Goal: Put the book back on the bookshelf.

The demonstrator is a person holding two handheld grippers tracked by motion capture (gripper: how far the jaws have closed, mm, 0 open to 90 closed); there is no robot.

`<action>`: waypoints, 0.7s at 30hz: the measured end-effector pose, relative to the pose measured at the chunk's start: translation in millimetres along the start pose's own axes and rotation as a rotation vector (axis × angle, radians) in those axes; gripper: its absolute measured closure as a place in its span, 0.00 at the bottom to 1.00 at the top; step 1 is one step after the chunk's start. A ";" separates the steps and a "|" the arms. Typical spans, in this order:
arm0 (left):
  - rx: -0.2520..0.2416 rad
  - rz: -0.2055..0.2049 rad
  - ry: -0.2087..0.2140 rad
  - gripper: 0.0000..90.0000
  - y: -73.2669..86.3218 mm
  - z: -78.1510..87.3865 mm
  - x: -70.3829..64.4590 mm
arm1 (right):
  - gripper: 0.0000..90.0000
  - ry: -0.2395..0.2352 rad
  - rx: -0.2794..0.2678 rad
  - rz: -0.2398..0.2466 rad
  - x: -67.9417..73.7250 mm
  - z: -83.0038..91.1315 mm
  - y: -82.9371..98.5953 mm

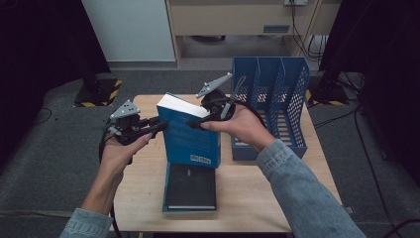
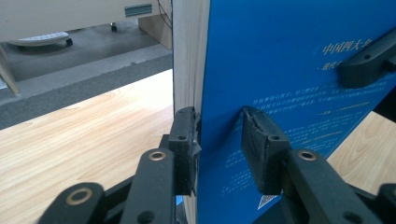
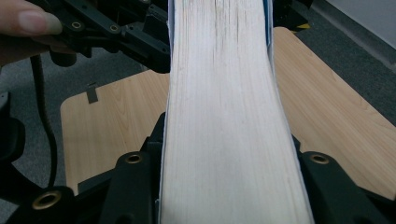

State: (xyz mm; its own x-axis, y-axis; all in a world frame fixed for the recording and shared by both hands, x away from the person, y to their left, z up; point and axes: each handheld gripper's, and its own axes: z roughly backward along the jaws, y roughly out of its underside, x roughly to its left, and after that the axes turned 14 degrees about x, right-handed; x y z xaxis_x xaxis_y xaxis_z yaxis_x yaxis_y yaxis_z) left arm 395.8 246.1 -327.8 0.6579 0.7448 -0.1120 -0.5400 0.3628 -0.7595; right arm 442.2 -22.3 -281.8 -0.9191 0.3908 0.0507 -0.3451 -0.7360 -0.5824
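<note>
A thick blue book [image 1: 190,136] stands upright near the middle of the table, white page block facing up. My right gripper [image 1: 198,121] is shut on its top, one jaw on each cover, and in the right gripper view [image 3: 229,158] the pages run up between the jaws. My left gripper [image 1: 161,127] holds the book's left edge. In the left gripper view [image 2: 222,140] one pad presses by the page edge and the other lies on the blue cover [image 2: 289,93]. The right gripper's jaw shows on that cover too.
A black book [image 1: 190,186] lies flat on a blue book [image 1: 166,198] just in front of the upright one. A blue mesh file rack [image 1: 277,99] with several slots stands at the back right of the wooden table [image 1: 247,198]. Dark stands flank the table.
</note>
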 end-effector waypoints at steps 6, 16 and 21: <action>-0.010 0.007 -0.037 0.51 2.8 -1.9 -3.1 | 0.65 -0.010 0.005 -0.008 -2.6 0.5 0.6; 0.066 0.130 -0.135 0.22 61.5 -26.3 17.9 | 0.65 -0.025 -0.008 -0.058 -11.3 -0.3 -0.8; 0.128 0.163 -0.183 0.20 92.3 -42.5 35.3 | 0.66 -0.029 -0.001 -0.096 -16.0 -1.2 -3.5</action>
State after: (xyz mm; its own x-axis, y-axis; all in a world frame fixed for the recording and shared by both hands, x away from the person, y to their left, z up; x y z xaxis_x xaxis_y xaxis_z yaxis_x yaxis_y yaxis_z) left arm 391.5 282.1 -429.0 0.4575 0.8836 -0.0999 -0.7008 0.2891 -0.6522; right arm 458.3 -25.3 -281.5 -0.8870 0.4430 0.1300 -0.4316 -0.6955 -0.5745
